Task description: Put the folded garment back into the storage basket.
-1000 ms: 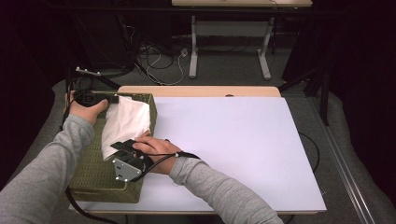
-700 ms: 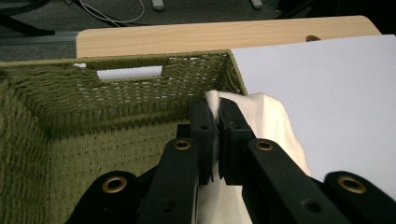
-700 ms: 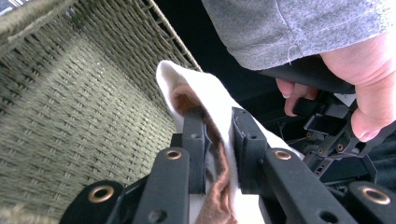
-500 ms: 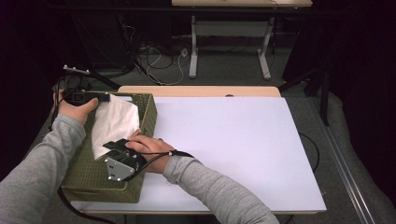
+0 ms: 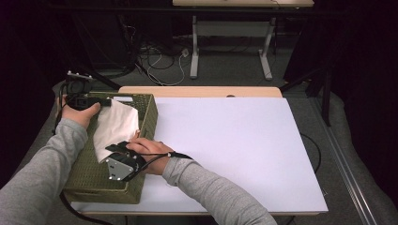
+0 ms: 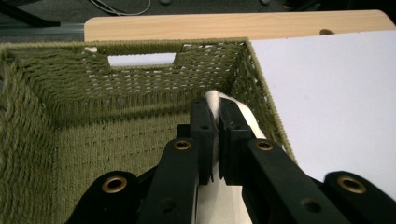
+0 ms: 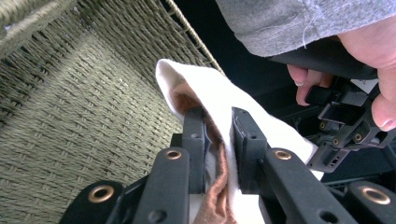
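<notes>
The white tabletop [image 5: 234, 150] is flat, smooth and matte, spreading wide to the right of both grippers, with a pale wooden edge [image 5: 202, 91] at its far side. Beneath the grippers sits the olive-green basket [image 5: 94, 183] — rectangular, tightly woven from coarse cord, with a slot handle cut in its far wall. Over it hangs the cloth [image 5: 115, 126], soft and white with a fuzzy nap and a rust-brown inner face that shows in the right gripper view — stretched between the two grippers. The left gripper [image 5: 84, 101] pinches its far end with jaws almost shut. The right gripper [image 5: 112, 151] clamps the near end, jaws closed on the thick fold.
</notes>
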`<state>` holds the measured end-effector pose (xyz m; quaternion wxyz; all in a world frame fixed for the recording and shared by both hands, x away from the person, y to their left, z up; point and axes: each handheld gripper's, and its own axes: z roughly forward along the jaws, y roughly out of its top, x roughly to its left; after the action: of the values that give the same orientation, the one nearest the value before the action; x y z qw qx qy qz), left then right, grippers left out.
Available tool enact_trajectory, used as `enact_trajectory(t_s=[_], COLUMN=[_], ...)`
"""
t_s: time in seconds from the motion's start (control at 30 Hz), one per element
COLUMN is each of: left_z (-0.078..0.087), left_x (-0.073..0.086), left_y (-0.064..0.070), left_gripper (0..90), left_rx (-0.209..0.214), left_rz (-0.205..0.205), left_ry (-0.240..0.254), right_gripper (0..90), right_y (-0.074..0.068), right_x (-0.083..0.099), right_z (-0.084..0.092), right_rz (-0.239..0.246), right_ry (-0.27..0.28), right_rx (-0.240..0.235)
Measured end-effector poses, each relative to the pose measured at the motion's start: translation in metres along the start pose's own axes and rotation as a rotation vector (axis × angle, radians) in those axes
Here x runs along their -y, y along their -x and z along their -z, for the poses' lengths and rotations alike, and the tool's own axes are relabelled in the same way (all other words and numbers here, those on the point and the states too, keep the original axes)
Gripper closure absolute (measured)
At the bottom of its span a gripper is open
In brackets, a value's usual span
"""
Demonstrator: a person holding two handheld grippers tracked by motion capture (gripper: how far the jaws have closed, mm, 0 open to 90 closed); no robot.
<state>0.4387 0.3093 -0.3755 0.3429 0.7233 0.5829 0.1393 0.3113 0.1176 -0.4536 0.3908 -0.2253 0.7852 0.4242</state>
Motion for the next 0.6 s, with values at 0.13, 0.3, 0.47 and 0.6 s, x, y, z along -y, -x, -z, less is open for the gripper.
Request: enact_trajectory(t_s=[0.13, 0.3, 0.47, 0.6], left_z=[-0.009, -0.017, -0.024, -0.028], left_x=[0.004, 0.006, 0.006, 0.006], left_y=[-0.005, -0.012, -0.016, -0.018], left_gripper=[86.2, 86.2, 86.2, 86.2], left_rx=[0.002, -0.002, -0.002, -0.006], left_rz=[0.016, 0.035, 0.042, 0.052], left_ry=[-0.012, -0.018, -0.032, -0.034], right_gripper=[77.2, 77.2, 77.2, 77.1], right_y=[-0.002, -0.006, -0.007, -0.009], right_x=[0.003, 0.006, 0.009, 0.011], right_z=[-0.005, -0.011, -0.017, -0.019], right_rz=[-0.006, -0.011, -0.013, -0.024], right_ry=[-0.011, -0.023, -0.033, -0.048], right_rx=[-0.012, -0.026, -0.041, -0.046])
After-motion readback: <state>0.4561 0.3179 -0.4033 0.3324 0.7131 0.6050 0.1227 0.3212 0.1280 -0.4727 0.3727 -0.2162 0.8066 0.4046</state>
